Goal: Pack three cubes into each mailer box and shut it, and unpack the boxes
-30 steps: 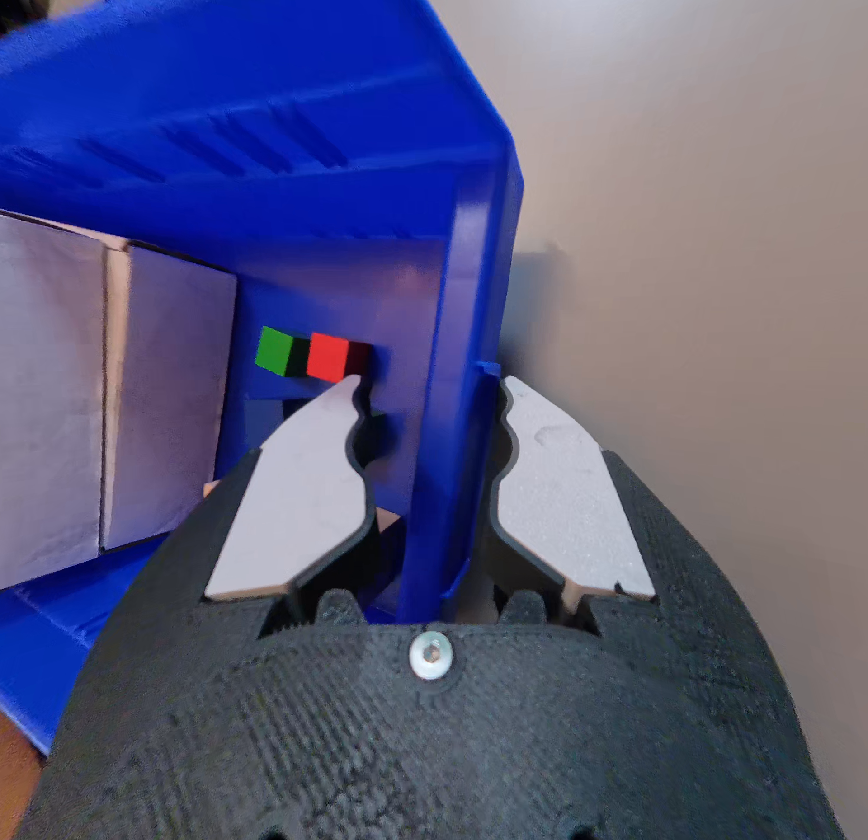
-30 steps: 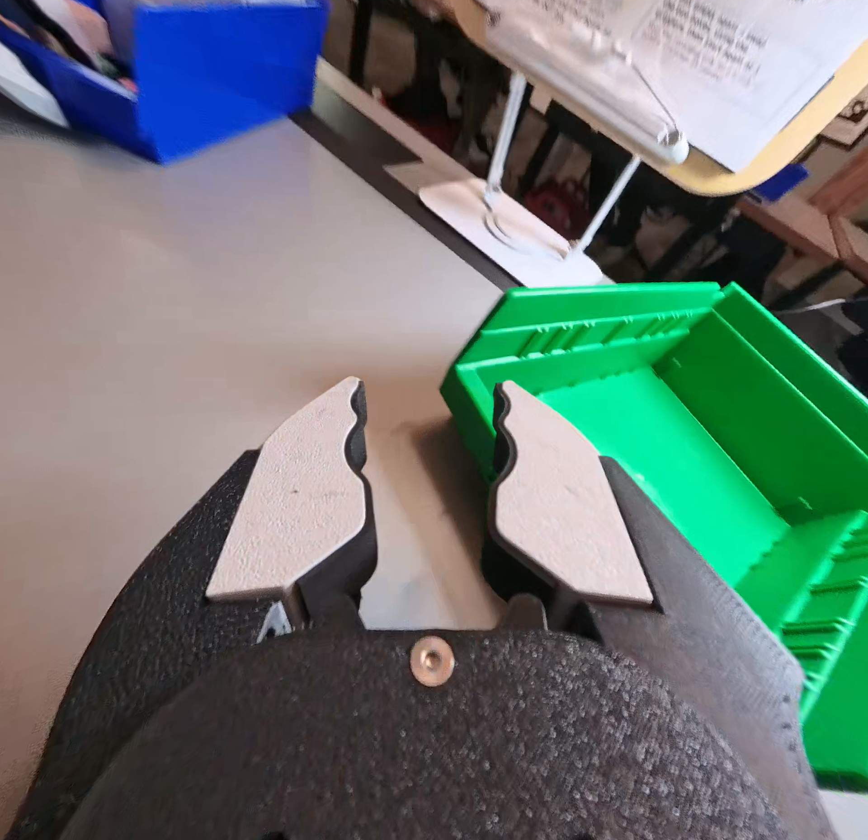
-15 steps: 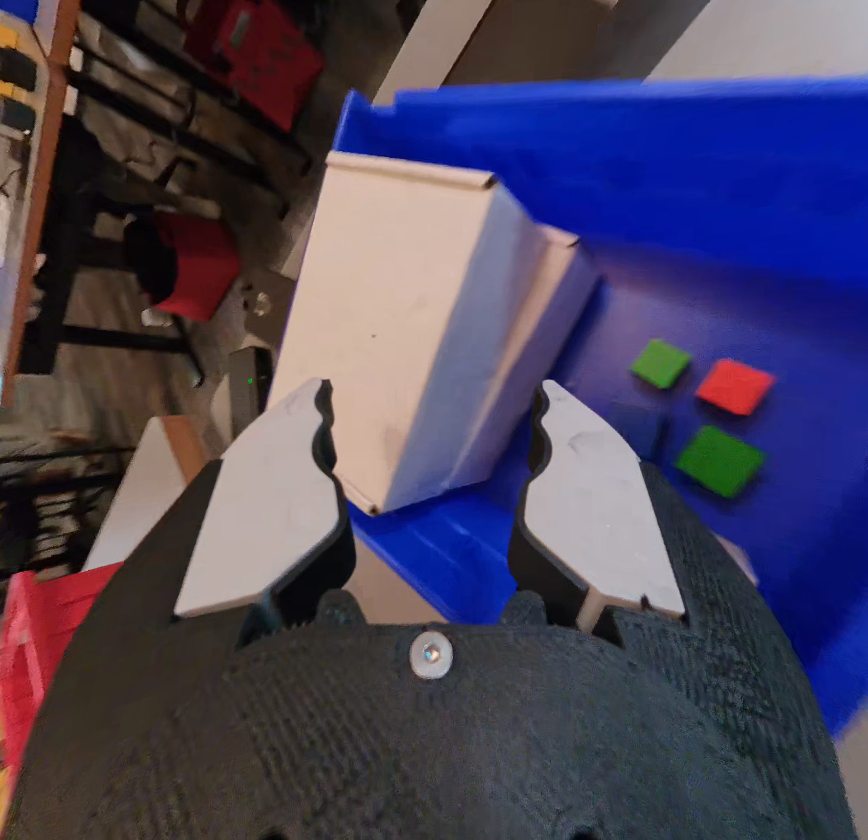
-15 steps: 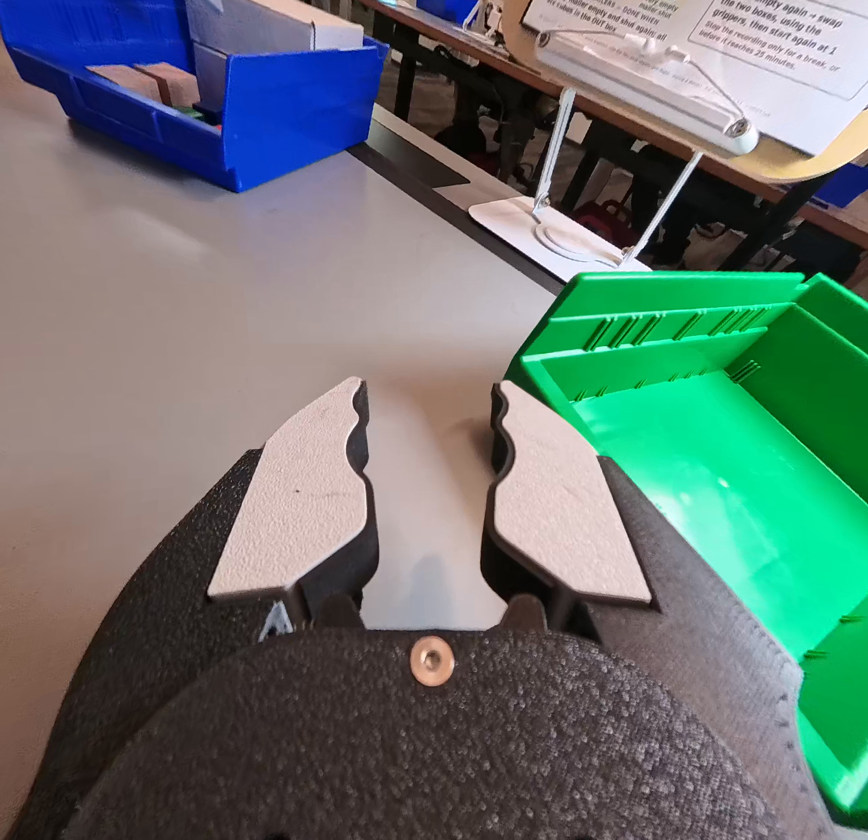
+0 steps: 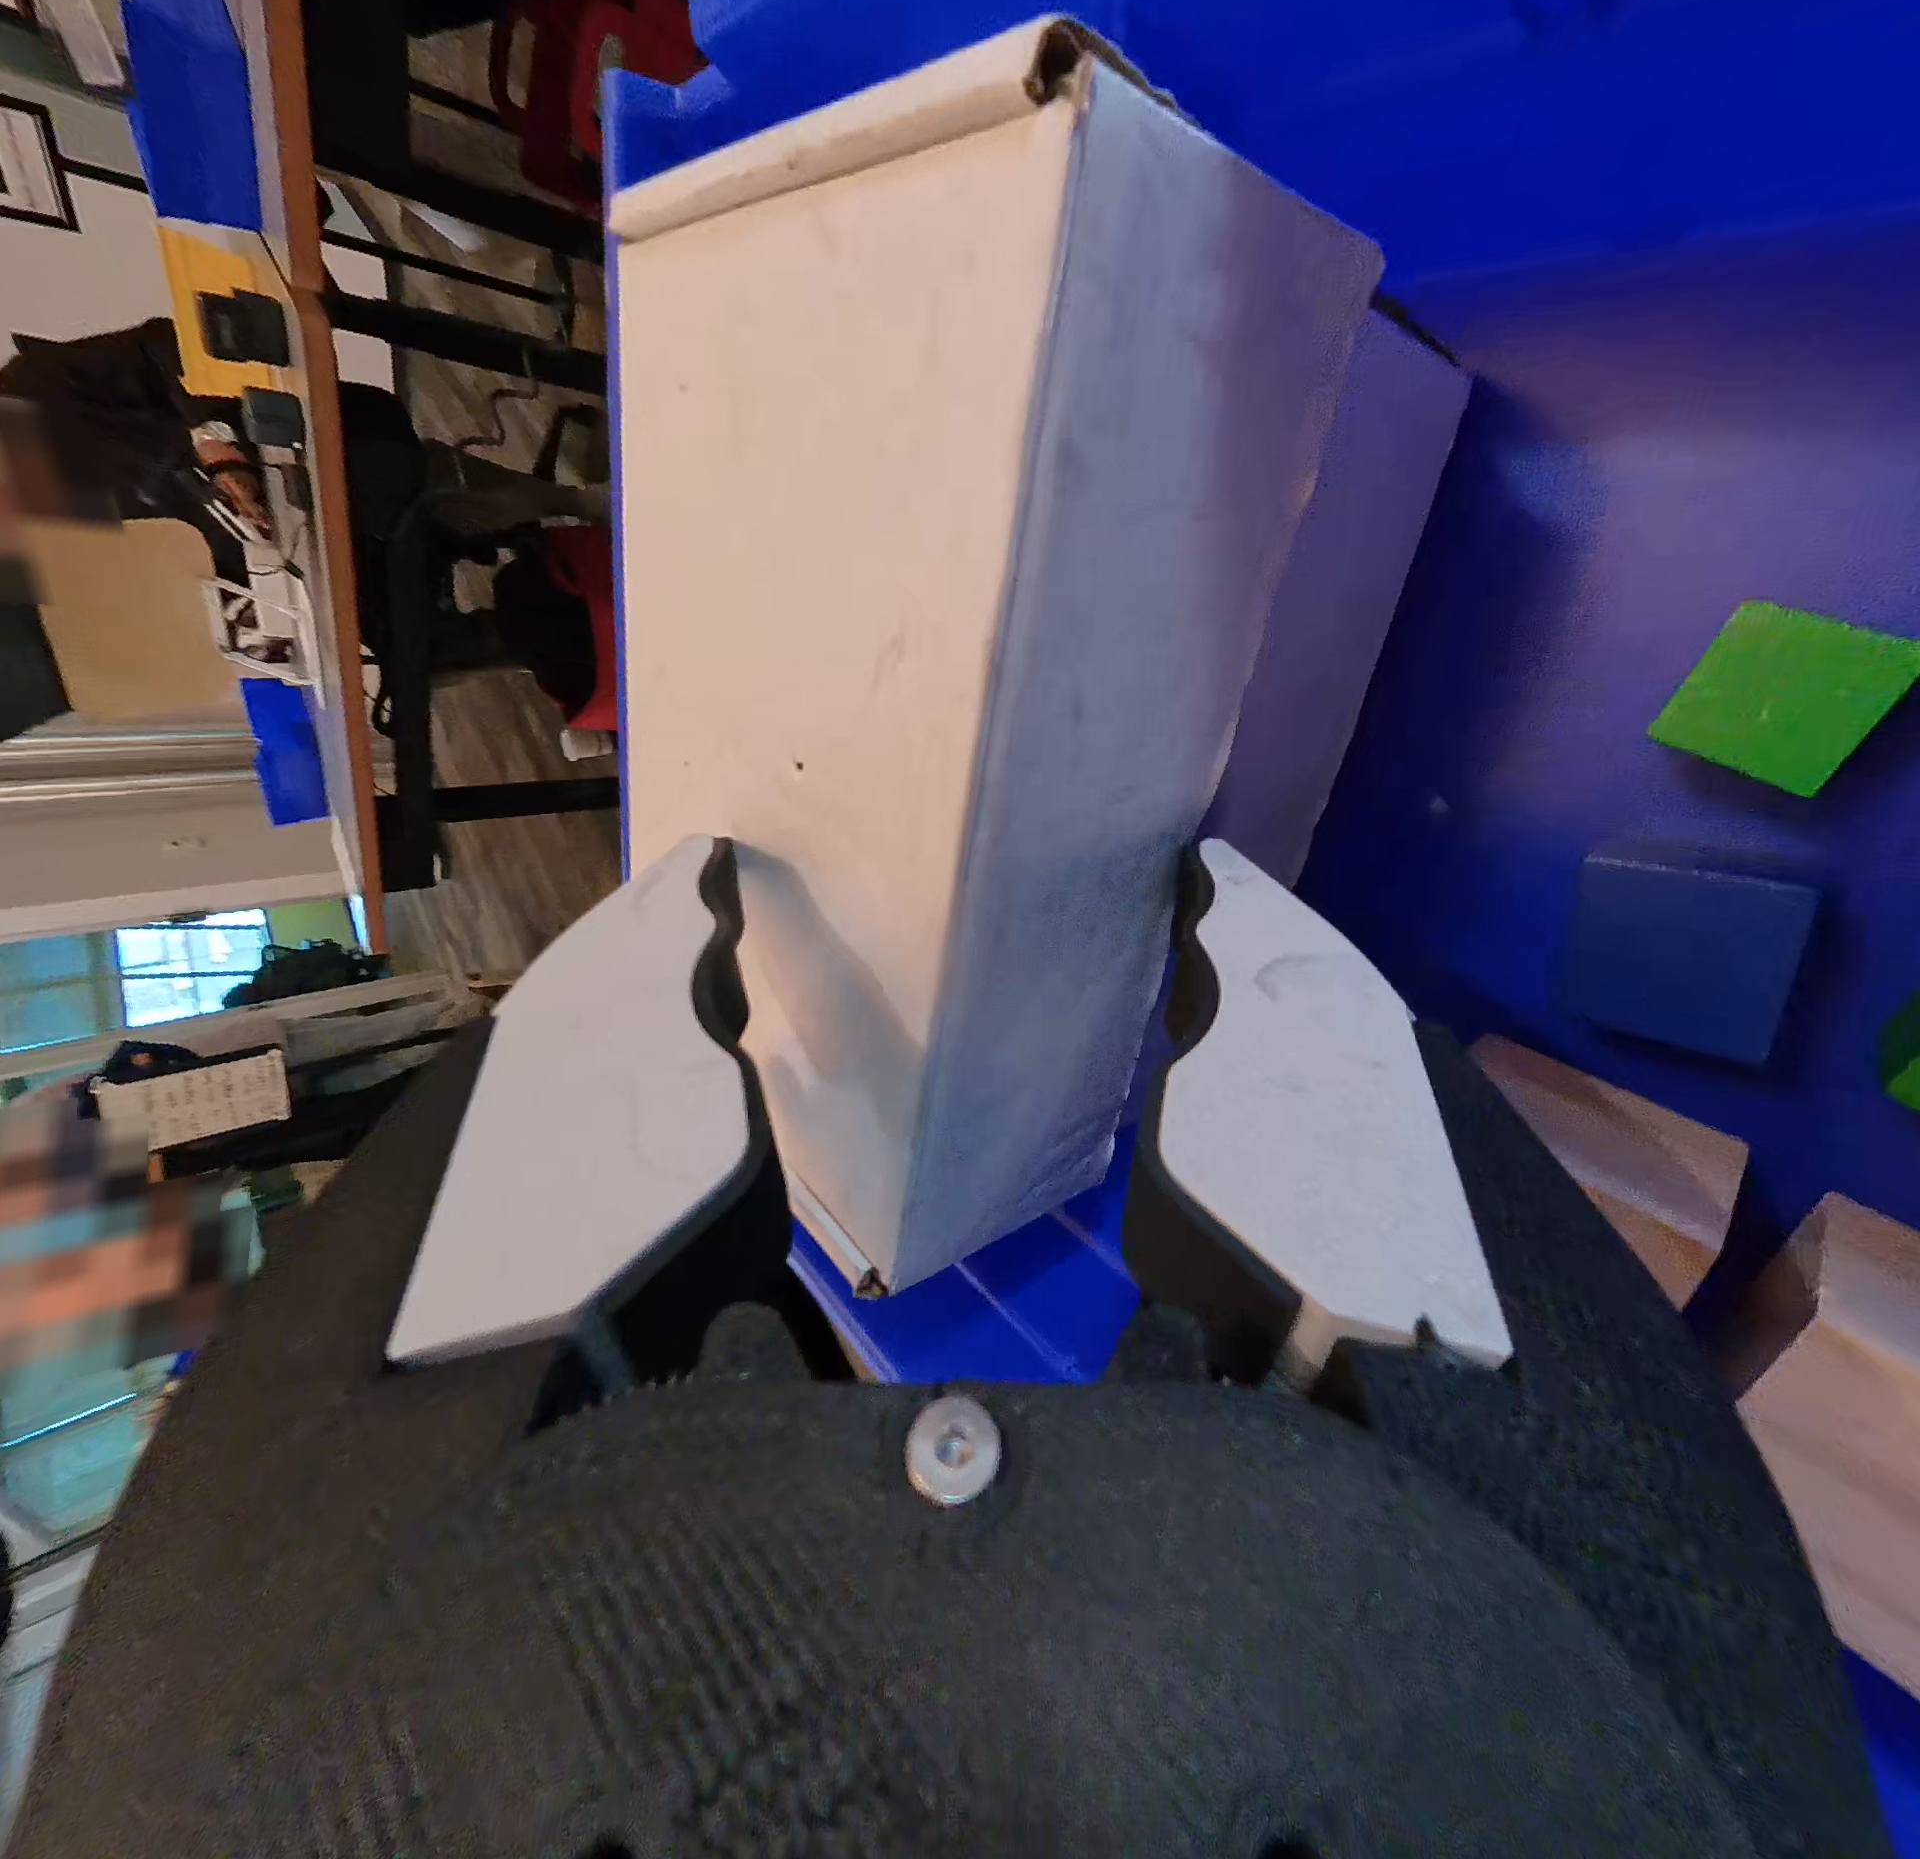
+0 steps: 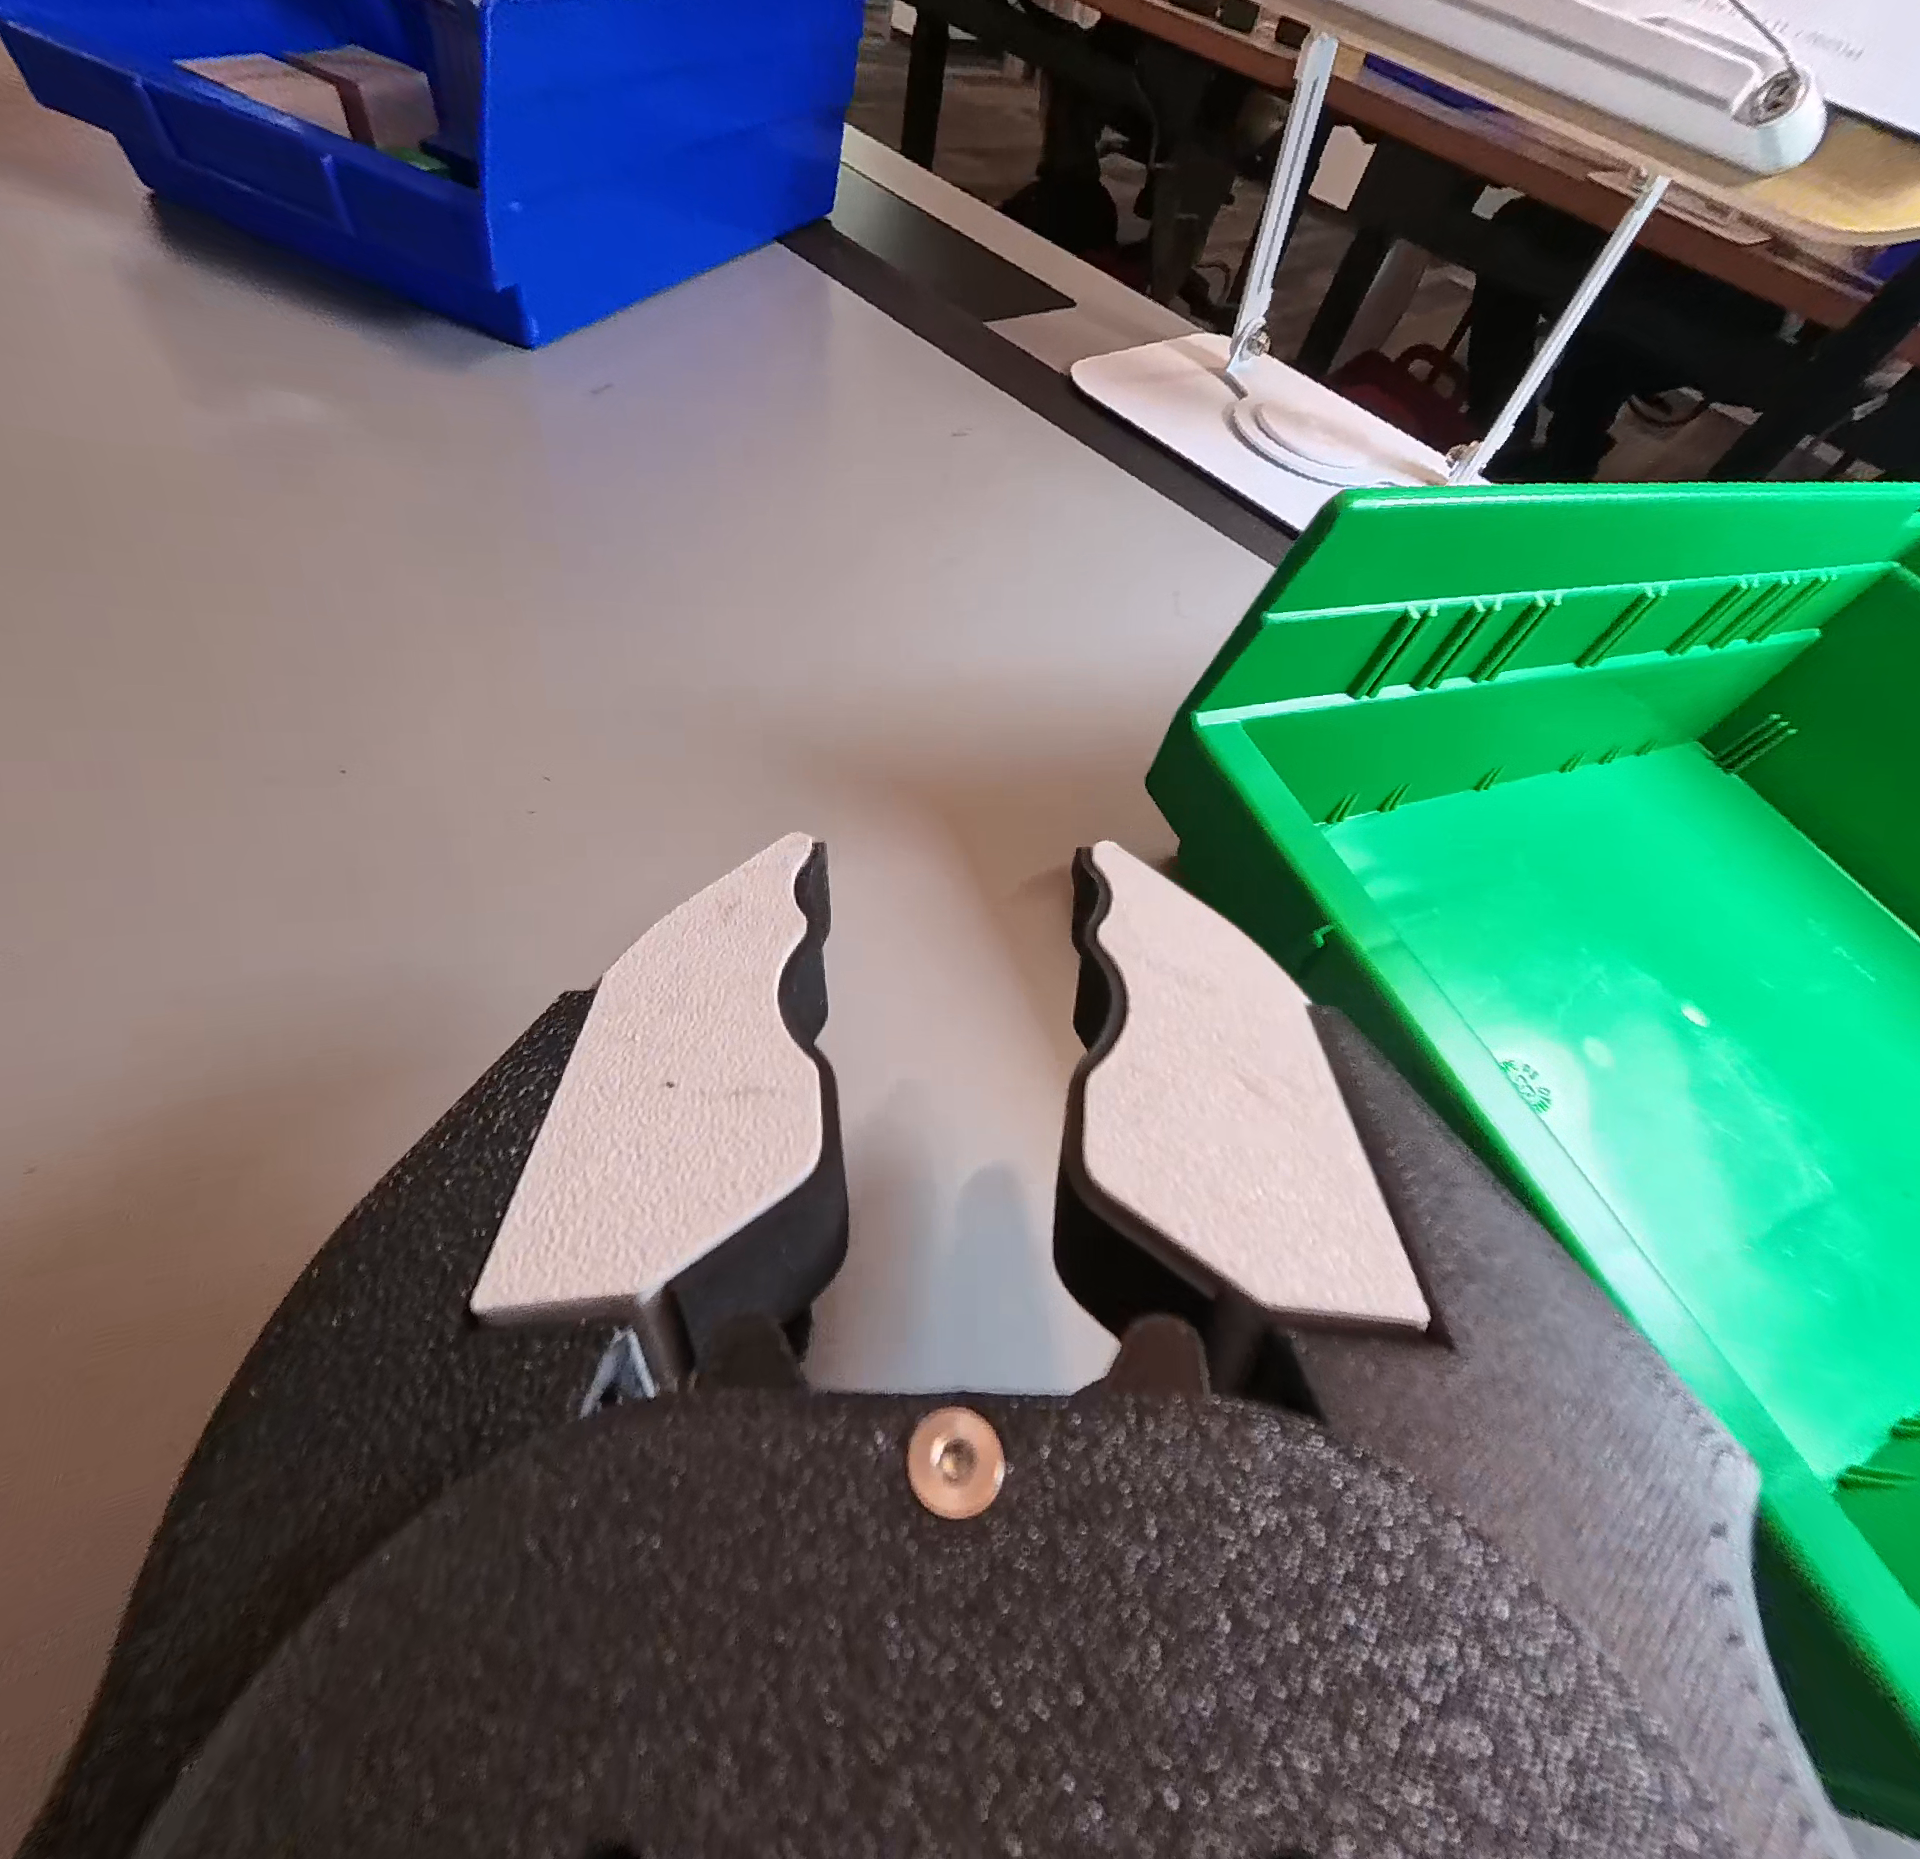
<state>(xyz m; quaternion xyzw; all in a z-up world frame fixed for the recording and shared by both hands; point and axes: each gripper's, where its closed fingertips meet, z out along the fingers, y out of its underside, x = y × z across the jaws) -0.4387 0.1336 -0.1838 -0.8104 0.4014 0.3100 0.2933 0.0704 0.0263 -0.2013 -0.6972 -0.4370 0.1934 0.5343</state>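
The left gripper (image 5: 956, 874) is spread wide around the near end of a white mailer box (image 5: 852, 604) that stands on edge inside the blue bin (image 5: 1621, 375). One finger lies against the box's broad pale face; the other sits just off its narrow shaded side with a thin gap showing, so the box is straddled but not clearly clamped. The box's lower corner rests on the bin's floor between the fingers. A second white box (image 5: 1361, 604) stands right behind the first one, flat against it. Beyond that pair, on the bin's floor, lie a green cube (image 5: 1777, 697) and a dark blue cube (image 5: 1683, 957), apart from each other and from the boxes. Two plain wooden blocks (image 5: 1829, 1414) sit at the bin's near right side, close to the gripper's body. The bin's tall wall rises behind the boxes.

The right gripper (image 6: 951, 859) hovers over the grey table (image 6: 468, 614), its fingers partly apart and holding nothing. Its right finger is just beside the near corner of the green bin (image 6: 1621, 1030), which shows no contents in its visible part. The blue bin (image 6: 644, 136) stands far across the table from the green bin, with a wide bare stretch of tabletop between them. A white lamp base (image 6: 1236, 407) rests at the table's far edge, just behind the green bin.
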